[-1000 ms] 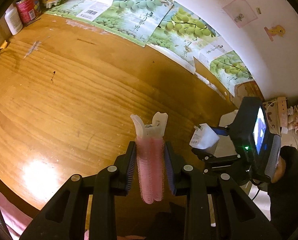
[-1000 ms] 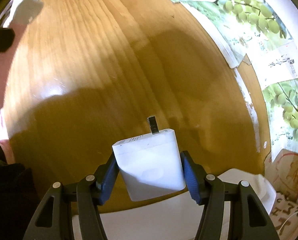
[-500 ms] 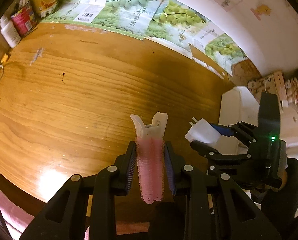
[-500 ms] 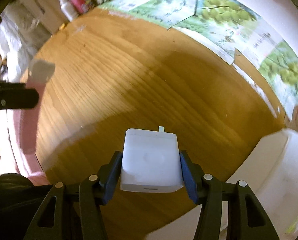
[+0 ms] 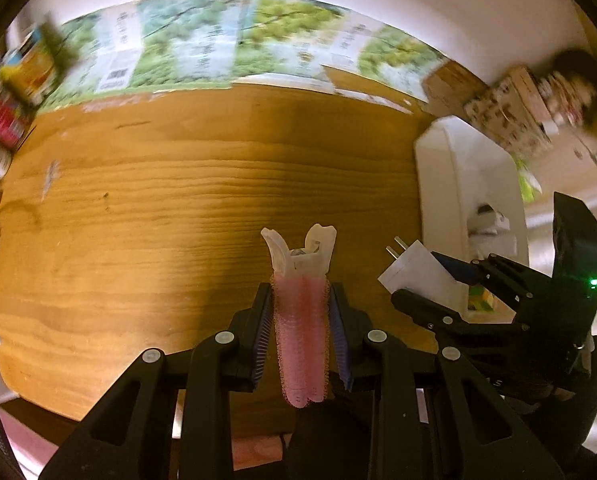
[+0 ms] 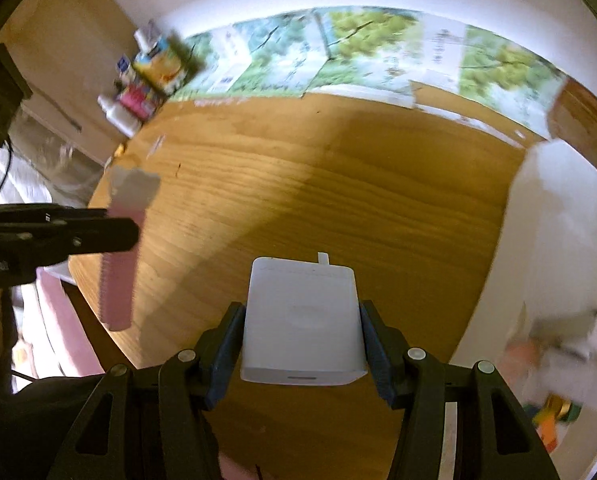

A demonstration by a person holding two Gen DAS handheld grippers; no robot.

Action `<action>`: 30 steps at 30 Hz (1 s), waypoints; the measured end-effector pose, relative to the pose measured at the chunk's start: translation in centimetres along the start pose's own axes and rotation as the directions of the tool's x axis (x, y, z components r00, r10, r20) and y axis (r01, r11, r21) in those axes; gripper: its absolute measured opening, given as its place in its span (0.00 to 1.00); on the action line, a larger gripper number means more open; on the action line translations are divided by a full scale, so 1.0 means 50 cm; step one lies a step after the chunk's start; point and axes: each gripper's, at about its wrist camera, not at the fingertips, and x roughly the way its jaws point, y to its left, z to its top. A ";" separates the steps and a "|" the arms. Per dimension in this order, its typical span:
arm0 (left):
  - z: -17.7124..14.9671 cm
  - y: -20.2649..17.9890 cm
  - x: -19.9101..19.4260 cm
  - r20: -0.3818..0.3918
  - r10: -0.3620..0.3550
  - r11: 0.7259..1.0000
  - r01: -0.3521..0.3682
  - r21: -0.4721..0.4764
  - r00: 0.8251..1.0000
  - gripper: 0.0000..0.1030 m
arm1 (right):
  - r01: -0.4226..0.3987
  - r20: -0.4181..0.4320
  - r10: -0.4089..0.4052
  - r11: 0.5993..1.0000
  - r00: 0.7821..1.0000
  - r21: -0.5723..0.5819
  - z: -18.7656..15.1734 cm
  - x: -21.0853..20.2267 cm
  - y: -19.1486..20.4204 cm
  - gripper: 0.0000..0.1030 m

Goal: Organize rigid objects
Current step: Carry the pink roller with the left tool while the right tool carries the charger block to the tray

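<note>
The left gripper [image 5: 301, 320] has its jaws clamped on a pink hair clip [image 5: 301, 332], held above the wooden desk [image 5: 178, 208]. Beside it, the right gripper [image 6: 302, 344] grips a white charger [image 6: 303, 320]; farther right sits a white bin [image 5: 458, 168].

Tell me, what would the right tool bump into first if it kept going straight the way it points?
Probably the wooden table. The right tool, shut on the white charger, points over bare wood toward the fruit-print cartons by the wall; depth is hard to judge.

Both grippers [image 5: 301, 320] [image 6: 303, 340] side by side, jaws clamped.
</note>
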 end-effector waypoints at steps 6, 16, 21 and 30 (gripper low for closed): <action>-0.002 -0.068 0.012 -0.022 -0.029 0.993 0.032 0.115 0.999 0.29 | 0.030 0.069 -0.037 0.994 0.997 0.101 -0.044 -0.053 -0.033 0.55; 0.010 -0.230 0.037 -0.001 -0.079 0.982 0.078 0.172 0.997 0.29 | 0.059 0.072 -0.072 0.984 0.995 0.169 -0.126 -0.115 -0.137 0.55; 0.014 -0.314 0.067 0.008 -0.102 0.984 0.099 0.150 0.995 0.29 | 0.052 0.048 -0.059 0.989 0.997 0.139 -0.173 -0.138 -0.192 0.55; 0.001 -0.439 0.124 0.018 -0.136 0.982 0.132 0.136 0.991 0.29 | 0.054 -0.008 -0.054 0.995 0.999 0.080 -0.220 -0.161 -0.303 0.56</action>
